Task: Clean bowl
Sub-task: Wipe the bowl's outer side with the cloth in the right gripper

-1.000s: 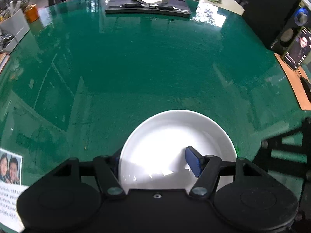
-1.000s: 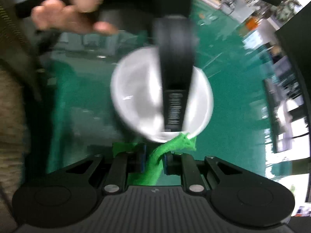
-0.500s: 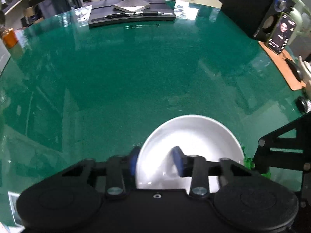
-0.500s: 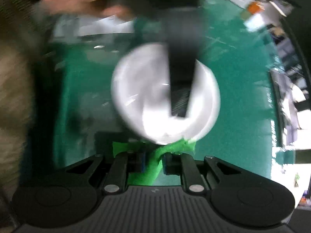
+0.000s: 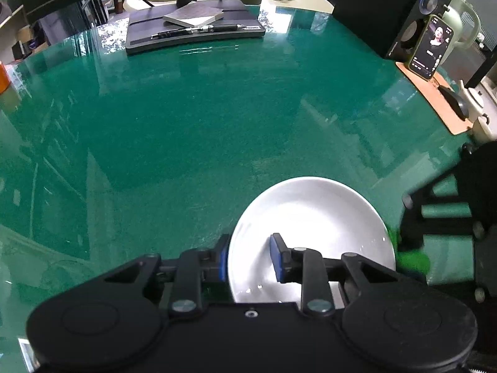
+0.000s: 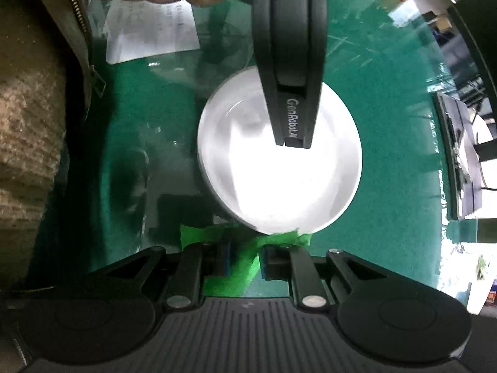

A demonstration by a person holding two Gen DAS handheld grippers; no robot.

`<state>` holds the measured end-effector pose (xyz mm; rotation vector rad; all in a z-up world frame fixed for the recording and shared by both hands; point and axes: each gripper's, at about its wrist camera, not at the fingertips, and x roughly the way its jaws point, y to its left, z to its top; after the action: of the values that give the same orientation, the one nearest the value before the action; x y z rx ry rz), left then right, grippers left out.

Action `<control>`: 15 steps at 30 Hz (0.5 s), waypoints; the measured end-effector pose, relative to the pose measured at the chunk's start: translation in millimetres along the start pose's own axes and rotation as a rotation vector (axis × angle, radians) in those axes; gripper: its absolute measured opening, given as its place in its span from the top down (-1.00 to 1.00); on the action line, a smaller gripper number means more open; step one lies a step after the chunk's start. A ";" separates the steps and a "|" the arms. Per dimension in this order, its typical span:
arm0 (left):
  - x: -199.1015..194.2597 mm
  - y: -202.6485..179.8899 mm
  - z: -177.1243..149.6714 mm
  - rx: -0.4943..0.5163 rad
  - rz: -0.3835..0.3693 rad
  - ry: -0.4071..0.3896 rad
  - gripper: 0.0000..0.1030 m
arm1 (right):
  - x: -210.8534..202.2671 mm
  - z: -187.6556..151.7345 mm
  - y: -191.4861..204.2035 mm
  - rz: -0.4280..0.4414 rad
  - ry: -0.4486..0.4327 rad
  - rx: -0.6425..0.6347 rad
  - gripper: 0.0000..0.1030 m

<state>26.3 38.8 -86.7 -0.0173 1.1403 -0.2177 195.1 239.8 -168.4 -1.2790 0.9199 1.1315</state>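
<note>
A white bowl (image 5: 313, 214) sits on the green table. My left gripper (image 5: 248, 256) is shut on the bowl's near rim, one blue pad inside and one outside. In the right wrist view the bowl (image 6: 279, 174) lies just ahead, with the left gripper's body reaching over it from above. My right gripper (image 6: 245, 259) is shut on a bright green cloth (image 6: 242, 261). The cloth's tip touches the bowl's near rim. The cloth also shows in the left wrist view (image 5: 410, 259), beside the bowl's right edge.
A dark folder (image 5: 192, 34) with a notepad and pen lies at the table's far edge. A phone (image 5: 431, 48) stands on a brown mat at the far right, next to a mouse (image 5: 455, 102). A paper sheet (image 6: 149, 34) lies near the person's body.
The left gripper has closed from wide open onto the bowl's rim and swung the view rightward. The right gripper still holds the cloth at the bowl's edge; its view has steadied.
</note>
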 end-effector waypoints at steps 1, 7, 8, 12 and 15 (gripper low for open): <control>0.1 0.7 0.1 -0.005 -0.001 0.003 0.46 | 6.2 6.7 -11.6 -0.008 -0.002 0.013 0.70; -0.2 4.7 -0.9 -0.044 -0.014 0.033 0.36 | 15.8 28.9 -20.9 -0.020 -0.020 -0.065 0.67; 0.3 4.7 -1.4 -0.050 -0.020 0.037 0.34 | 17.1 34.5 -18.8 0.000 -0.024 -0.100 0.67; 0.4 2.9 -2.4 -0.054 -0.013 0.038 0.34 | 34.0 50.7 -33.7 -0.024 -0.030 -0.116 0.69; 0.3 3.1 -3.6 -0.060 -0.013 0.041 0.34 | 49.3 66.7 -54.5 -0.063 -0.038 -0.081 0.68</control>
<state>23.7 42.1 -88.9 -0.0743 1.1873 -0.1961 253.9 314.8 -196.2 -1.3382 0.8073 1.1492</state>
